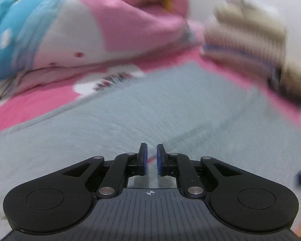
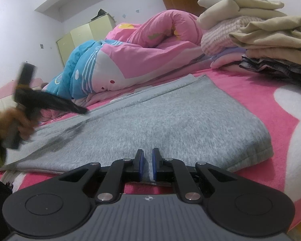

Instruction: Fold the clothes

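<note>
clearly the grey garment [image 2: 170, 116], mid-frame, looks soft, thick and limp; grip its hem. right gripper [image 2: 148, 165] pinches the near edge; left gripper [image 1: 151, 159], slightly parted, holds nothing.

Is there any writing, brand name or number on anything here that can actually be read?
No text can be read.
Bed cover: dark marks on a white patch could be lettering, too blurred to read.
Left gripper and right gripper: each body bears only a small round crosshair mark, no words or numbers.
Grey garment and folded pile: no label visible.
</note>
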